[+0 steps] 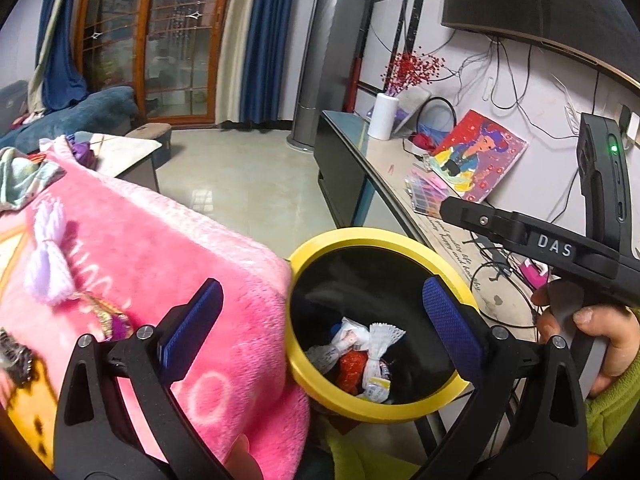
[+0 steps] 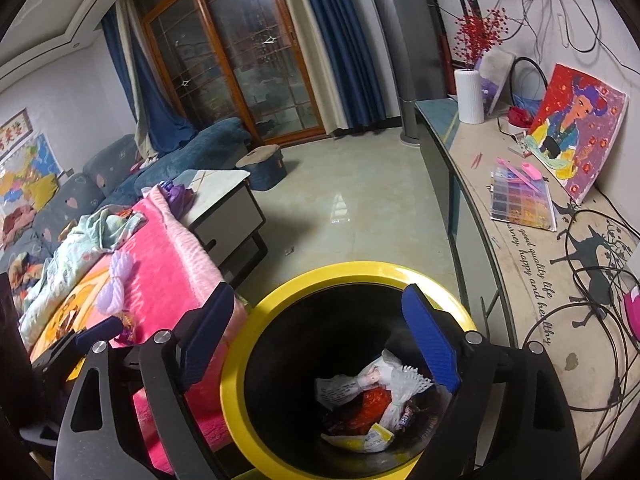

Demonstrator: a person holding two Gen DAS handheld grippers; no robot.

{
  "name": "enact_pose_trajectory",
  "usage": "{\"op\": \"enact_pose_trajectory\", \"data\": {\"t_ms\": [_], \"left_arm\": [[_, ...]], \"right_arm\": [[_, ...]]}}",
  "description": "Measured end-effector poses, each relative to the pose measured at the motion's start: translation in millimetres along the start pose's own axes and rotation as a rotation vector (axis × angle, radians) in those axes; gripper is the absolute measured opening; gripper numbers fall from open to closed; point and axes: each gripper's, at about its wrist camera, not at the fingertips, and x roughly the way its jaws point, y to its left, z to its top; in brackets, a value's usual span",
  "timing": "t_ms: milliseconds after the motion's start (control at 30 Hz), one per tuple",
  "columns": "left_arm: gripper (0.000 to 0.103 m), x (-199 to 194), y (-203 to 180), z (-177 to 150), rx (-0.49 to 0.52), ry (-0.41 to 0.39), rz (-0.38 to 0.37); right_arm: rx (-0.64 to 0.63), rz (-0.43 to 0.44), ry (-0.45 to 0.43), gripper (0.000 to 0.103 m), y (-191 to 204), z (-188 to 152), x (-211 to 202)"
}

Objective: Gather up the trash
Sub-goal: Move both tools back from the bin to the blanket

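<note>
Both grippers are held over the bin. Left gripper (image 1: 320, 320): fingers spread wide, nothing seen between the pads. Right gripper (image 2: 320, 340): fingers also wide apart, nothing gripped; the bin's inside is seen straight through the gap.

Trash (image 2: 372, 408) is already down in the bin (image 2: 240, 360): crumpled white paper, a red wrapper, a small yellow-and-white packet, all piled at the bottom of the black liner. The yellow rim (image 1: 304, 376) is pressed against the pink blanket (image 1: 160, 248) on one side. The right gripper's handle is gripped by a hand (image 1: 592, 332) in a green sleeve, seen at the edge of the left view.

On the blanket, near the left finger, a small shiny wrapper (image 2: 128, 322) is visible; it is judged to be a likely next pickup, though it cannot be told for sure that it is trash. A lilac yarn bow (image 1: 48, 256) lies beside it, farther up.

Risks from here:
- Bow or blanket pile could be snagged instead of the wrapper, since both sit close and the fabric is fluffy.
- Bin could be tipped or nudged if the rim is clipped by a finger on the way out.
- Thin wrapper could be slipped off flat pads.

Farther off: a side table with cables, bead trays (image 2: 520, 200) and a painting (image 2: 576, 128), well apart from the work.
</note>
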Motion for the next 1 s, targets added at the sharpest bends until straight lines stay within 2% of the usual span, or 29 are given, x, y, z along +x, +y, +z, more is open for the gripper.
{"op": "enact_pose_trajectory", "data": {"t_ms": [533, 1000], "left_arm": [[0.092, -39, 50, -3, -0.083, -0.049, 0.112], [0.092, -77, 98, -9, -0.181, -0.094, 0.205]], "right_arm": [[-0.076, 0.084, 0.015, 0.084, 55, -6, -6], [-0.172, 0.145, 0.035, 0.085, 110, -25, -4]]}}
